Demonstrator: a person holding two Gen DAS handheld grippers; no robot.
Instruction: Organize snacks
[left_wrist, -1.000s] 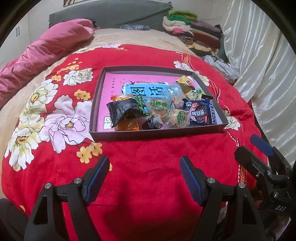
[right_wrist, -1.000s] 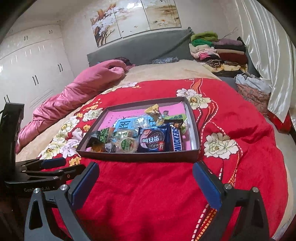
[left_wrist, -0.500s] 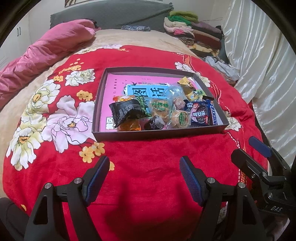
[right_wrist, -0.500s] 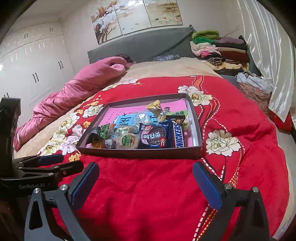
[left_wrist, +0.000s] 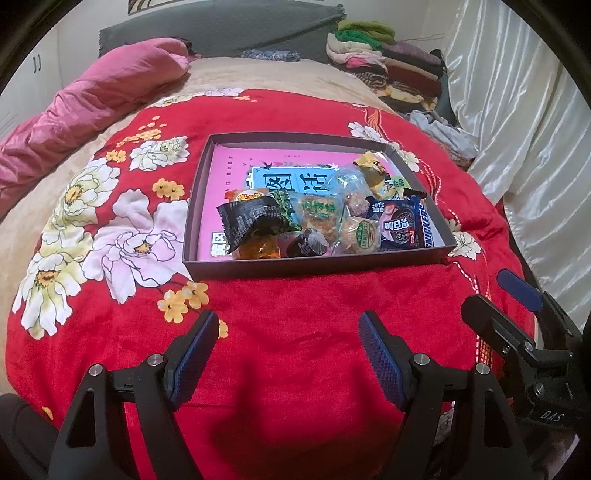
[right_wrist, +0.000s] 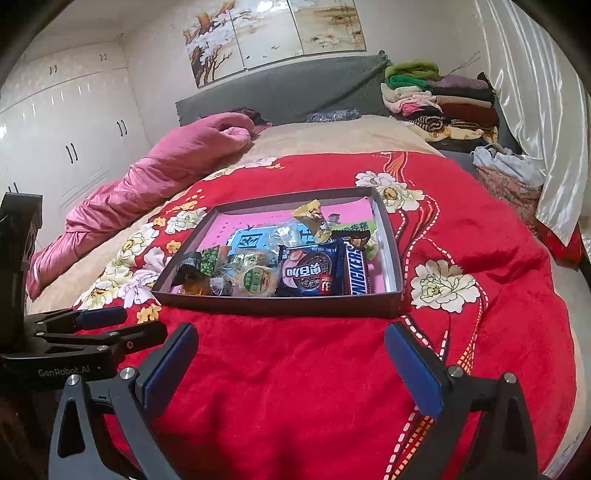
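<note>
A dark shallow box (left_wrist: 317, 264) lies flat on the red flowered blanket (left_wrist: 295, 332) of the bed, set back from the bed's near edge and about midway across it. The snacks sit inside, crowded along the box's near wall and toward its right side. Along that wall, from the left: a black packet (left_wrist: 255, 219), an orange sweet (left_wrist: 258, 251) under it, a small dark sweet (left_wrist: 308, 243), a round cake (left_wrist: 360, 234) in clear wrap, a blue cookie pack (left_wrist: 397, 229) and a Snickers bar (left_wrist: 424, 225) against the right wall. Behind them lie a green-labelled clear bag (left_wrist: 319, 216) and a yellow wrapper (left_wrist: 369, 164) near the far right corner. The left part of the pink box floor is bare.

The left hand-held gripper (left_wrist: 286, 354) hangs above the blanket short of the box, fingers wide apart, nothing between them. The right hand-held gripper (right_wrist: 291, 369) is likewise spread and empty, nearer the bed's right side, also short of the box. A pink quilt (right_wrist: 155, 181) lies along the bed's left edge, and folded clothes (right_wrist: 439, 99) are stacked at the far right corner.
</note>
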